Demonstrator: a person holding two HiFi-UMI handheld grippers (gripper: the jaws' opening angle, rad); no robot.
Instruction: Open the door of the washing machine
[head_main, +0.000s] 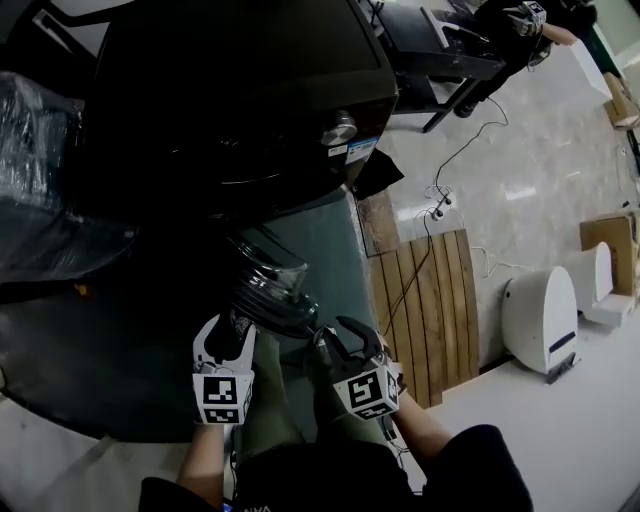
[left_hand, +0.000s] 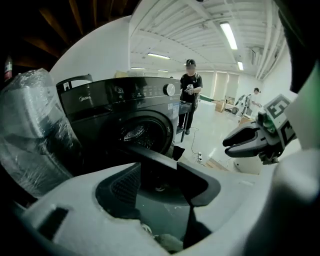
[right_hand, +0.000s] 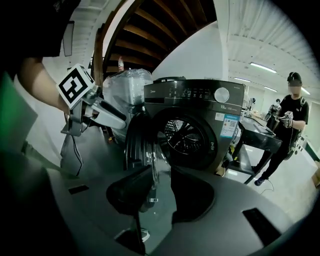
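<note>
**Washer door stands open, both claws held at its edge**

The dark front-loading washing machine (head_main: 250, 100) stands on a dark green floor mat (head_main: 100, 370). Its round door (head_main: 268, 290) is swung well out from the front. It juts toward the person, with its glass bowl facing right in the head view. The right gripper view shows the bare metal drum (right_hand: 182, 132) through the uncovered opening.

The left claw (head_main: 228, 332) hovers at the near left side of the door. Its jaws are spread wide and its pads press on nothing. A dark edge crosses the view beyond them, and I cannot tell what it is.

The right claw (head_main: 345, 340) sits just right of the door's rim. Its jaws are parted too, and the mat shows in the gap between them. In its own view the door's rim rises just ahead of the left finger. No pad visibly presses on the door, so this claw reads as open.

A bulky item wrapped in clear plastic (head_main: 40, 150) stands beside the machine on its left. To the right, a wooden pallet (head_main: 425, 310) lies on the pale floor. A person in dark clothes (right_hand: 287, 125) stands by a black cart in the background.
</note>
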